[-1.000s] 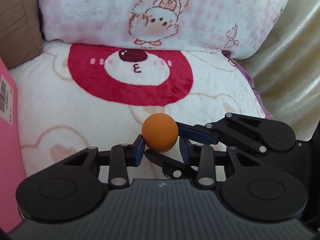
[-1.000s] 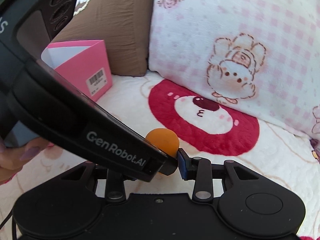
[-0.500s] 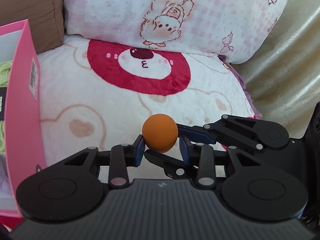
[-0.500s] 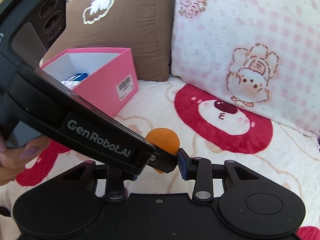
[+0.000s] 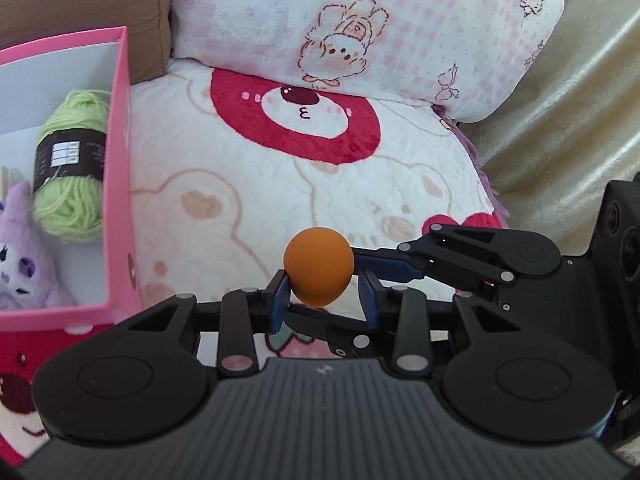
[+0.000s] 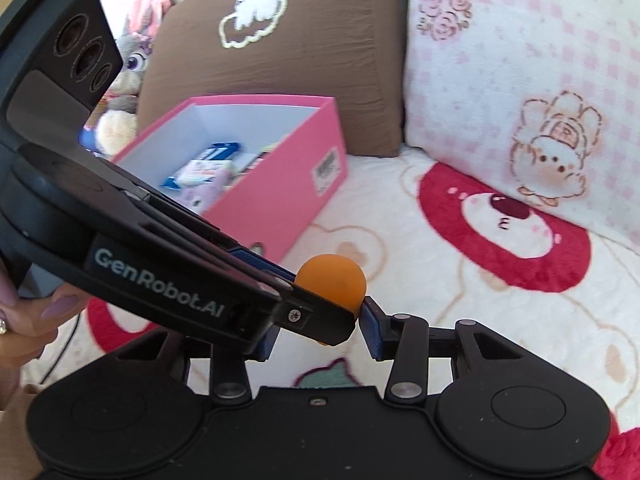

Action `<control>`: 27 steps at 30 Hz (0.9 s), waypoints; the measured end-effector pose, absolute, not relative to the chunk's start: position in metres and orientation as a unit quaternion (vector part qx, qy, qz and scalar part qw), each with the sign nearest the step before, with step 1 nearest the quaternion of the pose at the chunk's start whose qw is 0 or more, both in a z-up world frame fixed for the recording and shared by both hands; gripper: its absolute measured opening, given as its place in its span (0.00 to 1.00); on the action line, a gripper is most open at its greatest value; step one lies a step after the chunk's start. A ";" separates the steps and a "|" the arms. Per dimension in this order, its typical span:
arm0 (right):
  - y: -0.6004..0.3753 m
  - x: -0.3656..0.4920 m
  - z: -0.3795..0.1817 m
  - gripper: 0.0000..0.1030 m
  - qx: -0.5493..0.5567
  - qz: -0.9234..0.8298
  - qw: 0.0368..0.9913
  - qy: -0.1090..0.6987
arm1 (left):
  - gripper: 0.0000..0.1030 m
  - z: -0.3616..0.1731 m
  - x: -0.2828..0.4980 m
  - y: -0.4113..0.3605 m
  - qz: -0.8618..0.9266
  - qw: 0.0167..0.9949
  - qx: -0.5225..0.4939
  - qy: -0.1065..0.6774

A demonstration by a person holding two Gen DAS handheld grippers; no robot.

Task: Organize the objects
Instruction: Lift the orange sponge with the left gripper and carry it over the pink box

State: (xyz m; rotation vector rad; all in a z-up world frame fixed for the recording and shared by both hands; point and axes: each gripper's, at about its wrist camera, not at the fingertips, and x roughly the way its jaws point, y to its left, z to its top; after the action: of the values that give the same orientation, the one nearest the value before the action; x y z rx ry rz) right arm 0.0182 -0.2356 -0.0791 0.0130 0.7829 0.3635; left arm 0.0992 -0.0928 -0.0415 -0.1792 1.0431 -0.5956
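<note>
An orange ball (image 5: 319, 266) sits between the blue pads of my left gripper (image 5: 322, 300), held above the blanket. My right gripper (image 6: 320, 330) reaches in from the right, and its fingers (image 5: 384, 266) also close around the ball (image 6: 334, 280). A pink box (image 5: 116, 184) stands to the left, also seen in the right wrist view (image 6: 280, 188). It holds green yarn (image 5: 70, 184), a purple plush (image 5: 20, 264) and small packets (image 6: 204, 170).
A white blanket with a red bear face (image 5: 296, 116) covers the sofa seat. A pink checked cushion (image 5: 380, 28) and a brown cushion (image 6: 280, 48) lean at the back. A grey plush toy (image 6: 132, 60) sits behind the box.
Both grippers have risen and drawn back with the ball. The pink box has come into view on the left, showing its contents.
</note>
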 end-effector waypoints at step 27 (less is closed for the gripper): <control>-0.169 -0.024 -0.028 0.51 -0.007 0.200 0.901 0.386 | 0.34 0.005 0.039 -0.034 -0.274 0.825 -0.089 0.485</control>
State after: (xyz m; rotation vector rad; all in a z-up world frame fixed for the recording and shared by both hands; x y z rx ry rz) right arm -0.0239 -0.1687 -0.0282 -0.0150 0.7991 0.4132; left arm 0.0389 -0.0345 0.0053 -0.1899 1.0314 -0.5825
